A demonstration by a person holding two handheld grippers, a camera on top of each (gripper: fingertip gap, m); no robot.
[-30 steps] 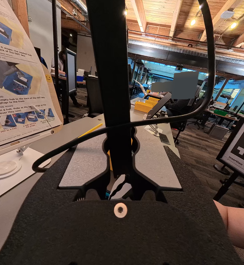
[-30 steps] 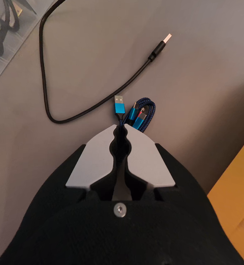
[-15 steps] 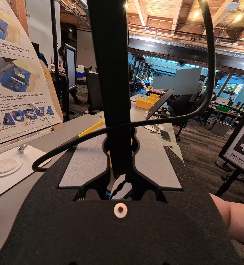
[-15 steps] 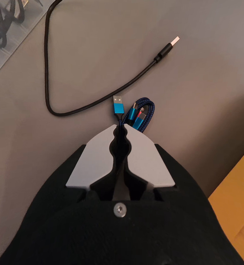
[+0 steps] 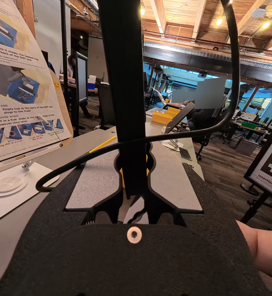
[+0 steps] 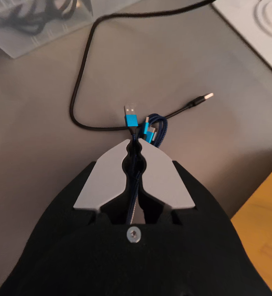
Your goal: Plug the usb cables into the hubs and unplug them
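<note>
A: Closest to us, what has the right gripper (image 6: 134, 141) got?

B: Its tips are pinched together on the blue braided cable (image 6: 160, 128). The cable runs up the slot between the grey fingers (image 6: 109, 174), and the blue USB plug (image 6: 131, 117) sticks out just past the tips, held over the grey table (image 6: 36, 128).

A: And the black cable (image 6: 77, 89) under it?

B: Lying loose on the table in a curve. Its plug (image 6: 204, 99) rests beyond and to the right of the blue one, apart from it.

A: The left gripper (image 5: 132, 149)?

B: Clamped on a long black hub (image 5: 124, 80), standing upright between its fingers (image 5: 98, 177). The hub's black lead (image 5: 196, 131) loops across in front of it and arcs up on the right.

A: Further off?

B: An instruction sheet (image 5: 20, 96) on a stand to the left, yellow bins (image 5: 164, 116) on the next desk, then the open workshop floor
</note>
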